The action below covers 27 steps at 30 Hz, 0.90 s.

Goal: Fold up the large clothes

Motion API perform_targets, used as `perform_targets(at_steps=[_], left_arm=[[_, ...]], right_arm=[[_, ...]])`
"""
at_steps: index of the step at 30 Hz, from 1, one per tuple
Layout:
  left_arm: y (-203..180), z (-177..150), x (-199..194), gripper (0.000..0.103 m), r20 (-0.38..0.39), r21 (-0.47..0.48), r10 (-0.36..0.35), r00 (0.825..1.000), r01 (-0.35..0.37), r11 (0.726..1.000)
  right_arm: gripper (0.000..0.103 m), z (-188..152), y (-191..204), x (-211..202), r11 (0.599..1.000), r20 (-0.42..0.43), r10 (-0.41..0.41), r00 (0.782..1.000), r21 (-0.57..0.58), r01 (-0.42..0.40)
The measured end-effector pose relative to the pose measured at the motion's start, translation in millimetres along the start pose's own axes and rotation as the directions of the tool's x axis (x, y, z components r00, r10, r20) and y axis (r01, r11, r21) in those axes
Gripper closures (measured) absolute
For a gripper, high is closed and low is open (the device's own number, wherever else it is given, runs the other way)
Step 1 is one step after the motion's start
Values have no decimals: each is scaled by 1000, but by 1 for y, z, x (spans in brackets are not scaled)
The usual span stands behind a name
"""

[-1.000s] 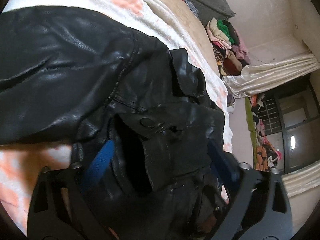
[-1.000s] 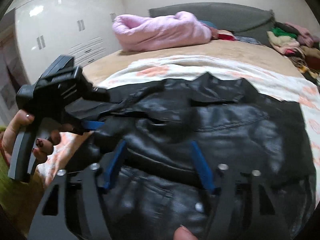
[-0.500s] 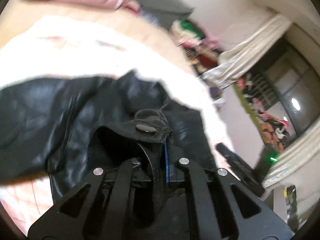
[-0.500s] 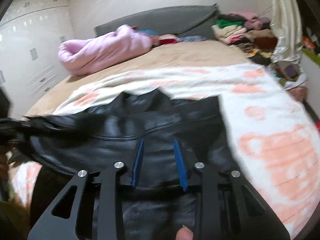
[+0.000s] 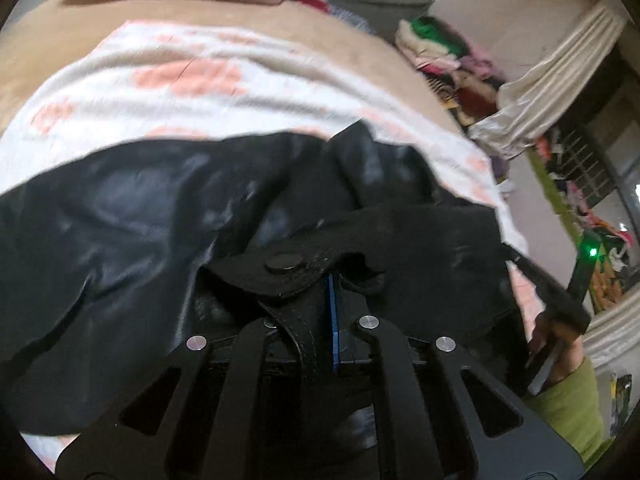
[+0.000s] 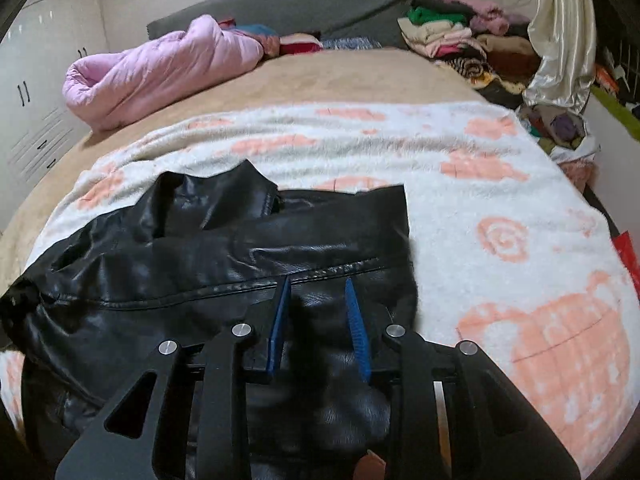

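A black leather jacket point(image 6: 200, 264) lies crumpled on a white blanket with orange patterns point(image 6: 500, 240) on the bed. In the left wrist view the jacket point(image 5: 120, 216) fills the middle. My left gripper point(image 5: 320, 280) is shut on a snap-button tab point(image 5: 288, 264) of the jacket and holds it lifted. My right gripper point(image 6: 318, 286) hovers over the jacket's right part near a stitched seam; its blue fingers point(image 6: 356, 320) stand partly apart with only a fold of leather between them. The right gripper also shows in the left wrist view point(image 5: 560, 296), held by a hand.
A pink puffy coat point(image 6: 160, 68) lies at the far left of the bed by a grey headboard point(image 6: 280, 8). A pile of clothes point(image 6: 460, 40) and a cream curtain point(image 6: 560, 40) stand at the right. White wardrobes point(image 6: 32, 80) line the left wall.
My left gripper closed on the jacket's snap tab and lifted it. My right gripper narrowed from wide open and moved right over the jacket. The jacket has bunched toward me.
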<state>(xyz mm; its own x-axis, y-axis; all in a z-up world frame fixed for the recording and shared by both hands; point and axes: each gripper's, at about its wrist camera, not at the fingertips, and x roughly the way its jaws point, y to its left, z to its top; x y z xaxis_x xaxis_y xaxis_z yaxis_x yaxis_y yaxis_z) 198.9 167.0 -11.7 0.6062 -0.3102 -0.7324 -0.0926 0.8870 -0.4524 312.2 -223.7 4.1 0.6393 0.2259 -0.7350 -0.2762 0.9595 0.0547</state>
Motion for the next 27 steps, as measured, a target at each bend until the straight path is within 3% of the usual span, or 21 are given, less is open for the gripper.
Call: perform_targets(at_steps=[3, 6, 11, 13, 15, 18, 21, 24, 27], left_arm=[[3, -3, 9, 96, -28, 6, 51, 998, -51, 999], [12, -5, 18, 95, -53, -30, 39, 998, -40, 999], [12, -2, 27, 95, -52, -33, 43, 998, -45, 998], [7, -2, 21, 94, -36, -12, 52, 998, -53, 999], [3, -2, 15, 89, -17, -2, 50, 999, -50, 999], [-1, -1, -3, 76, 25, 9, 56, 998, -56, 998], [-3, -2, -21, 73, 70, 20, 73, 995, -75, 997], [-17, -4, -43, 70, 147, 78, 133, 980, -145, 986], [-35, -10, -53, 67, 176, 109, 104, 979, -124, 986]], right_arm=[[76, -3, -9, 17, 1000, -49, -11, 999, 25, 13], [83, -6, -18, 30, 999, -91, -14, 996, 46, 19], [83, -13, -23, 41, 998, -107, 0, 994, 69, 7], [77, -11, -17, 30, 999, -85, -5, 996, 48, 9], [57, -10, -12, 15, 999, -57, 23, 998, 40, -21], [54, -15, -2, -8, 999, -23, 43, 999, 11, -43], [42, -21, 8, -23, 998, -2, 59, 998, -22, -59], [37, -29, 18, -35, 996, 5, 74, 997, -47, -74], [34, -36, 30, -43, 993, 4, 89, 996, -74, -88]])
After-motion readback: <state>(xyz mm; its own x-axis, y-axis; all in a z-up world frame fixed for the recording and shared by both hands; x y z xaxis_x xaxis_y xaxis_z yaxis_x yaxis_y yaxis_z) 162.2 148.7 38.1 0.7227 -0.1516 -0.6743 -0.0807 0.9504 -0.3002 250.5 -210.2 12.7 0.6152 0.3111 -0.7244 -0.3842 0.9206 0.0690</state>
